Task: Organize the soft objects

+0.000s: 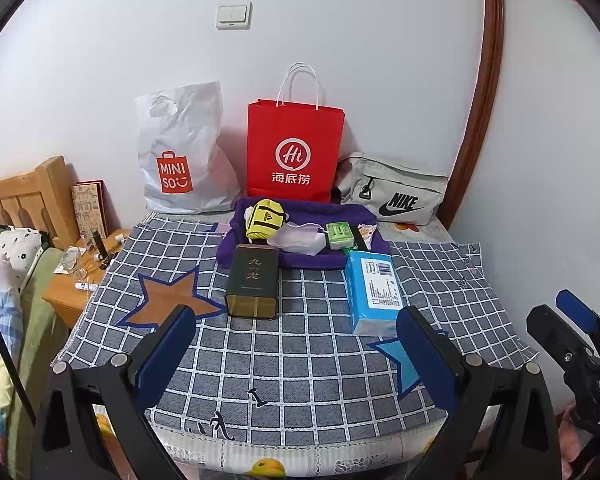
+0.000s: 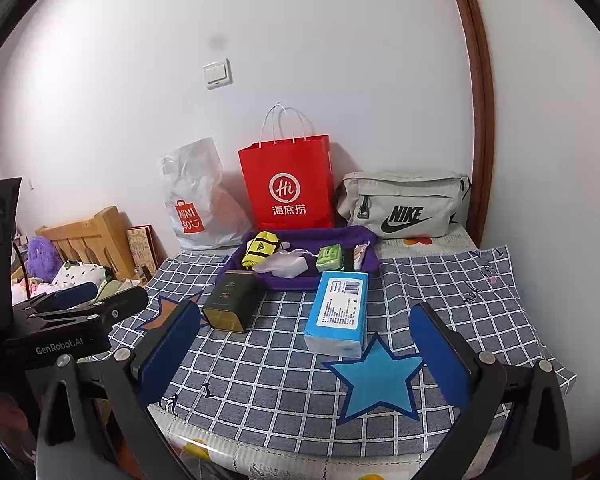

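Nearest blue tissue pack [image 2: 338, 314]: right gripper [image 2: 304, 354], jaws wide apart, empty, pack just ahead and slightly right of centre between fingers. Pack long axis runs away from gripper, near short end facing it. Left gripper [image 1: 296, 354] also spread, empty, pack ahead to its right; right gripper judged better placed. Left of pack, apart: dark tea tin [image 2: 231, 306]. Behind pack: purple tray [image 2: 364, 236] holding yellow pouch [image 2: 261, 254], green tissue packet [image 2: 330, 258]. Checked cloth [image 2: 440, 280] right of pack bare, room to move.

Light switch [image 1: 233, 15] on white wall, wooden headboard [image 1: 28, 196], nightstand [image 1: 70, 286] with small bottles, brown door frame [image 1: 485, 92]
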A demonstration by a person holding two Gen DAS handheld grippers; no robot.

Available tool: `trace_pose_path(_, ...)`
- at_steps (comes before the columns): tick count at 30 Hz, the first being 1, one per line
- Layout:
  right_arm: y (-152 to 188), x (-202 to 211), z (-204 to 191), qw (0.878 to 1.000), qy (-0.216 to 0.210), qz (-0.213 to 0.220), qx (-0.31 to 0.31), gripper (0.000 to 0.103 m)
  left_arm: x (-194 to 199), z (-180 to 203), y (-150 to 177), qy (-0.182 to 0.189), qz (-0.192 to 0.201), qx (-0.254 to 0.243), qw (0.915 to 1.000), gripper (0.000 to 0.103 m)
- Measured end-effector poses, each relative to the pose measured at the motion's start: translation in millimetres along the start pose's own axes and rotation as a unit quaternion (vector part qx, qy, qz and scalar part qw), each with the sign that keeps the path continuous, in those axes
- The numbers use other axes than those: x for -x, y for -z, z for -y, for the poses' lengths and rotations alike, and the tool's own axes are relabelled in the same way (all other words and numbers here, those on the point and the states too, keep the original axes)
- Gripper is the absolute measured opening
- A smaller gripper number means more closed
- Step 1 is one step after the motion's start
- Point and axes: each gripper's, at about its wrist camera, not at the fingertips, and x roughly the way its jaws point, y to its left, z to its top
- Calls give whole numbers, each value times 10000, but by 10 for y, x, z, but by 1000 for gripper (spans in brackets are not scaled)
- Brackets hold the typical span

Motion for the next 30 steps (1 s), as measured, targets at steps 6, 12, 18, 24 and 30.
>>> trace_pose_path(6, 7, -1, -4, 10000, 4, 1, -3, 103, -3, 1, -2, 8, -3, -10, 10000, 102)
trace_pose_path(12, 14, 0, 0, 10000, 3, 14, -6, 103, -1, 2, -2, 8, -3, -9, 10000, 102)
trace_pose_path(18, 21, 6, 1, 10000, 2, 18, -11, 103, 3, 1, 0, 7, 2, -14, 10000, 102)
trace_pose_path(24, 24, 13, 5, 10000, -6, 15, -10, 103, 2, -9, 2, 4, 2, -10, 10000, 102)
trace_pose_path(30, 27, 12, 3, 10000, 0, 13, -13, 103, 7, 2, 4, 5, 0, -9, 10000, 102)
